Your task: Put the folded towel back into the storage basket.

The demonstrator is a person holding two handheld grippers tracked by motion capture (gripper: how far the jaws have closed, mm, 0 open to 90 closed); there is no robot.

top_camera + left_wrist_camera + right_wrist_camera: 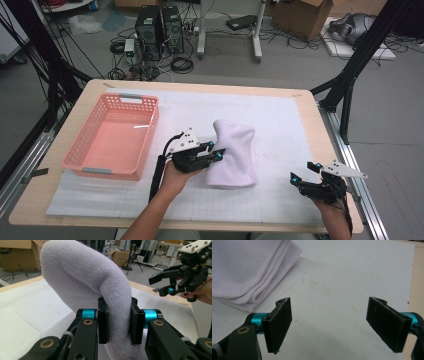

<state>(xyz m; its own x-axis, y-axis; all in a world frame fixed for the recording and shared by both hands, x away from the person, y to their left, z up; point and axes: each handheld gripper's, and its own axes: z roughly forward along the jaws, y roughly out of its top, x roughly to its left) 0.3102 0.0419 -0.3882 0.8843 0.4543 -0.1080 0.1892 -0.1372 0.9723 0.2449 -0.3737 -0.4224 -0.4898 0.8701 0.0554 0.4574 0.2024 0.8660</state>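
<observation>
A white mat [280,125] covers the worktop [307,107]; left claw [120,325] pinches the towel [232,152], right claw [329,325] gapes near the edge.

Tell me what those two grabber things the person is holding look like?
Both the left gripper and the right gripper are black, with turquoise rings by flat black jaws. Each carries a grey three-cornered plate dotted with holes. A thick black cable trails from the left one. The forearms are bare.

Legible text, labels, brands, numbers, signs: none readable on the white towel [232,152], the pink basket [112,137], the gridded table mat [280,125] or the cardboard boxes [302,15] behind, though these distant boxes are perhaps too blurred to judge.
</observation>
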